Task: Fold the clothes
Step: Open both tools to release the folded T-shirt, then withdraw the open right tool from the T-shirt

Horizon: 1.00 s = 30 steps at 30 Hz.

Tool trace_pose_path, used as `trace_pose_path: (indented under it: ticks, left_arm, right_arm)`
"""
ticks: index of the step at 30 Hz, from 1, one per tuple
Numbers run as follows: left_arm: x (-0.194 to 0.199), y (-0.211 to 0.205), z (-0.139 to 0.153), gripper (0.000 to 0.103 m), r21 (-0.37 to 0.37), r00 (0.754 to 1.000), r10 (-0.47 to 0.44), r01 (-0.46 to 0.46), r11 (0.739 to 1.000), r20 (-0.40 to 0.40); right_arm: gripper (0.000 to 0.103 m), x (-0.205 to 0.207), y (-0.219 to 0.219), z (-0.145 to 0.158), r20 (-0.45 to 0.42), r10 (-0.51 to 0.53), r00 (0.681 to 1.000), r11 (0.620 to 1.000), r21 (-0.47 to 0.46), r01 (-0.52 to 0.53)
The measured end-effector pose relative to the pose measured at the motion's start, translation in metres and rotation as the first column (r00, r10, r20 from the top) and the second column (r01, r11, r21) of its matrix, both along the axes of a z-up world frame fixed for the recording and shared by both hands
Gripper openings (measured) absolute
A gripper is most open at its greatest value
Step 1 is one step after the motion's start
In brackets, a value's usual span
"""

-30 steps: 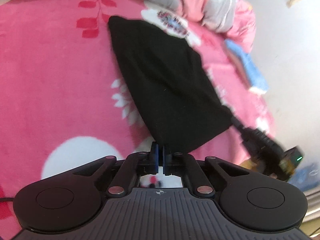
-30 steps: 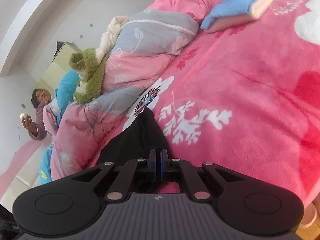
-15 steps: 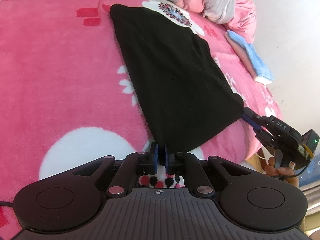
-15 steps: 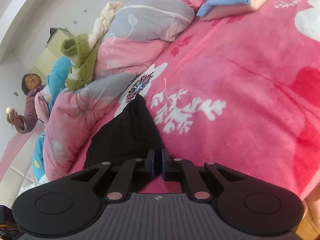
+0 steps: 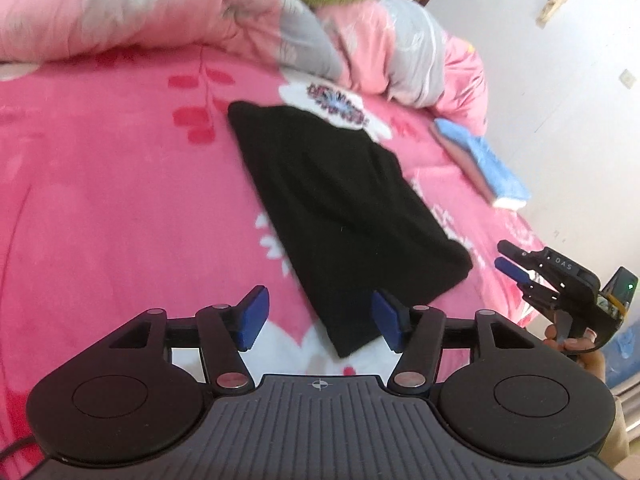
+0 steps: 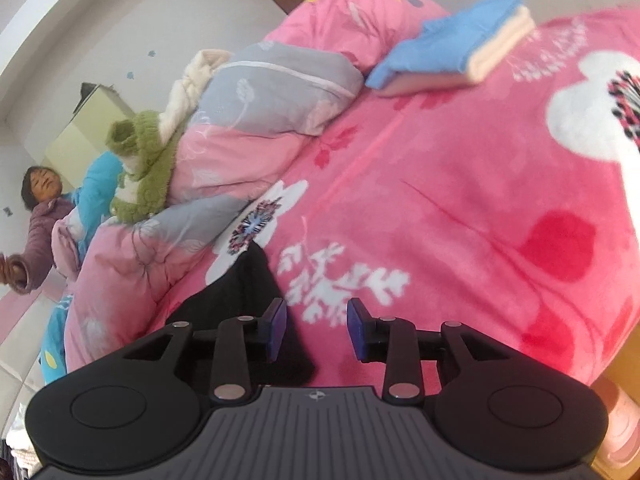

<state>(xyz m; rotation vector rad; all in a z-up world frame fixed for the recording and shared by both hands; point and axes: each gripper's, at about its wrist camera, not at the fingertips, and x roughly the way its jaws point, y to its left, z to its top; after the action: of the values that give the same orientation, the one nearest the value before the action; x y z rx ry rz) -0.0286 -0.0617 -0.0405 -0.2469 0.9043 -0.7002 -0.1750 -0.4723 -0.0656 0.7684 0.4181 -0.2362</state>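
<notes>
While both jaws gape empty, black garment point(image 5: 340, 216) lies flat, smooth, tapered.

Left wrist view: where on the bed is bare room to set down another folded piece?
Bare blanket lies left of the black garment. A narrower strip runs between it and the blue folded pile. The far edge is crowded by the bunched quilt.

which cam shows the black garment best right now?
Left wrist. The black garment lies there nearly whole, flat on the pink blanket, far edge to near corner. The right wrist view catches only a narrow strip, its near end hidden behind that gripper's body.
</notes>
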Motion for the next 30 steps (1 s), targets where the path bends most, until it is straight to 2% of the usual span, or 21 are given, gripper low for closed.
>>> trace_pose_path:
  ticks: [6, 10, 14, 16, 22, 24, 27, 30]
  left_arm:
    - [0.012, -0.02, -0.005, 0.057, 0.01, 0.999, -0.026, 0.026, 1.0, 0.043]
    - [0.02, -0.036, -0.018, 0.057, 0.026, 0.997, -0.057, 0.056, 0.998, 0.054]
    - [0.023, -0.045, -0.033, 0.057, 0.075, 0.995, -0.084, 0.08, 0.994, 0.05]
    - [0.023, -0.044, -0.036, 0.057, 0.075, 0.994, -0.093, 0.089, 0.993, 0.055]
    - [0.024, -0.04, -0.038, 0.057, 0.07, 0.991, -0.12, 0.116, 0.991, 0.059]
    - [0.025, -0.04, -0.038, 0.057, 0.07, 0.99, -0.13, 0.126, 0.99, 0.059]
    - [0.025, -0.038, -0.039, 0.057, 0.061, 0.989, -0.138, 0.134, 0.989, 0.058]
    - [0.026, -0.036, -0.04, 0.057, 0.048, 0.988, -0.143, 0.141, 0.989, 0.055]
  right_arm:
    - [0.036, 0.021, 0.015, 0.023, 0.017, 0.065, 0.998, 0.996, -0.057, -0.064]
    - [0.036, 0.046, 0.021, 0.039, 0.03, 0.126, 0.992, 0.989, -0.082, -0.123]
    - [0.036, 0.083, 0.021, 0.046, -0.007, 0.215, 0.977, 0.973, -0.088, -0.215]
    - [0.036, 0.107, 0.02, 0.047, -0.04, 0.268, 0.963, 0.957, -0.103, -0.271]
    - [0.036, 0.185, 0.021, 0.034, -0.176, 0.376, 0.91, 0.906, -0.137, -0.4]
    - [0.036, 0.21, 0.017, 0.022, -0.231, 0.376, 0.897, 0.901, -0.136, -0.413]
    - [0.036, 0.235, 0.014, 0.008, -0.288, 0.388, 0.876, 0.888, -0.138, -0.439]
    - [0.036, 0.249, 0.009, -0.001, -0.302, 0.409, 0.862, 0.88, -0.12, -0.459]
